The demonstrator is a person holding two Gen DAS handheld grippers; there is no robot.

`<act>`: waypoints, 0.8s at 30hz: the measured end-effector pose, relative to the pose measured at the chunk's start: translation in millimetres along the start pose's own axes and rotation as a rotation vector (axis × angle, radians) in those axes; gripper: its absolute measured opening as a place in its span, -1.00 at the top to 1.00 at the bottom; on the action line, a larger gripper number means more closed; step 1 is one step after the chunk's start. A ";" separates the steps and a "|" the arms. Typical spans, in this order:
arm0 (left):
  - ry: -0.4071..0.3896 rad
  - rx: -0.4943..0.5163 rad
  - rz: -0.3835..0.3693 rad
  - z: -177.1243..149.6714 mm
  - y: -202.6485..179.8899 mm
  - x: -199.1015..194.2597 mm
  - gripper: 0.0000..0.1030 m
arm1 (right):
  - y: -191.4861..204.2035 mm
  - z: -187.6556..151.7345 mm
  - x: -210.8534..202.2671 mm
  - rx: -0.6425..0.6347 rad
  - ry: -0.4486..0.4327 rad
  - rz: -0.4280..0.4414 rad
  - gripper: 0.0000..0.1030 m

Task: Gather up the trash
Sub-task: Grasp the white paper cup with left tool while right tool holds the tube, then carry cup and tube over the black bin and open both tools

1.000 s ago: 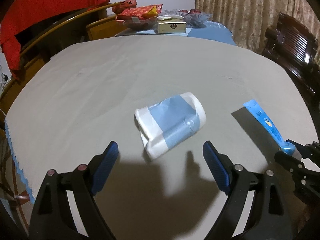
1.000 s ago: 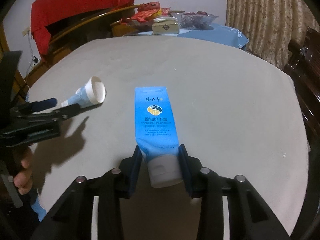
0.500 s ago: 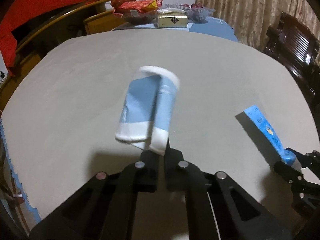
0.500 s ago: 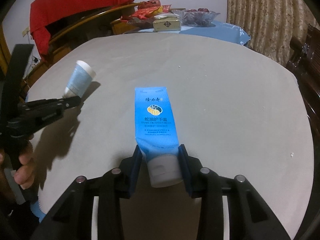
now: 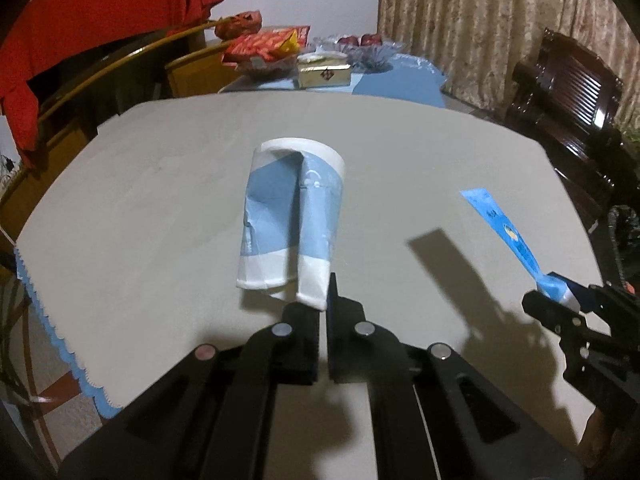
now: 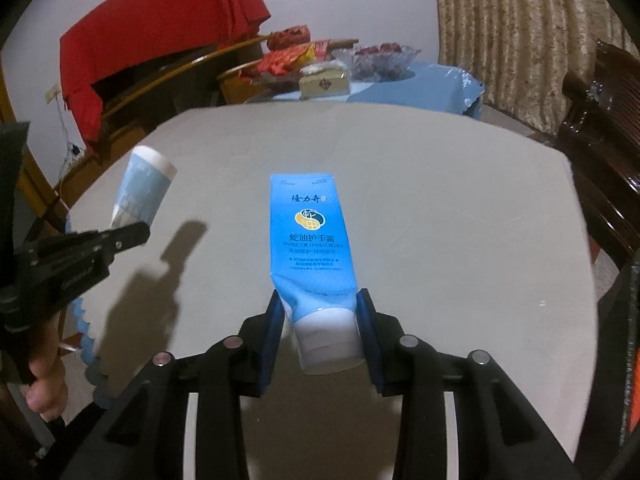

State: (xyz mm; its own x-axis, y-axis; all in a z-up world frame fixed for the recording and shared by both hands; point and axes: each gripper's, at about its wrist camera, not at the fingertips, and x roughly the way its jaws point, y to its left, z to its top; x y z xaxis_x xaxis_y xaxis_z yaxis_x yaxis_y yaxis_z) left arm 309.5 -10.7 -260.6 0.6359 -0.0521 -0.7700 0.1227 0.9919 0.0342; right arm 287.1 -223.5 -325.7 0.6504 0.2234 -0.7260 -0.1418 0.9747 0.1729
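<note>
While the left gripper (image 5: 323, 300), fully closed, pinches the crushed paper cup (image 5: 292, 216) by its base above the table (image 5: 160, 184), the right gripper (image 6: 318, 320) clamps the hand-cream tube (image 6: 310, 236) at its cap end, both probably light, the cup flimsy, the tube likely slick.

Crushed cup (image 5: 292, 220) and tube (image 6: 312, 240) now off the table.

Both wrist cameras look steeply down along their fingers over the bench (image 5: 160, 208) toward the far gold box (image 5: 324, 76). Each view catches the other gripper; both share the bench top.
</note>
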 end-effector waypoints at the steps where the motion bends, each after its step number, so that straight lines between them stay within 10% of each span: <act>1: -0.009 0.004 0.000 0.7 -2.5 -6.7 0.96 | -1.0 1.0 -6.7 0.002 -0.010 -0.004 0.30; 24: -0.117 0.099 -0.115 -5.5 -84.3 -133.8 0.96 | -27.5 18.6 -144.7 0.096 -0.185 -0.094 0.31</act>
State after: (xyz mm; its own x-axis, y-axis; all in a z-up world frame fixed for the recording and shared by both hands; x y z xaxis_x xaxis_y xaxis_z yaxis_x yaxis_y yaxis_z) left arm 209.8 -86.7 -163.9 0.6973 -0.1829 -0.6931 0.2699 0.9627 0.0174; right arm 210.7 -282.8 -213.0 0.7842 0.1178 -0.6092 -0.0087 0.9838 0.1790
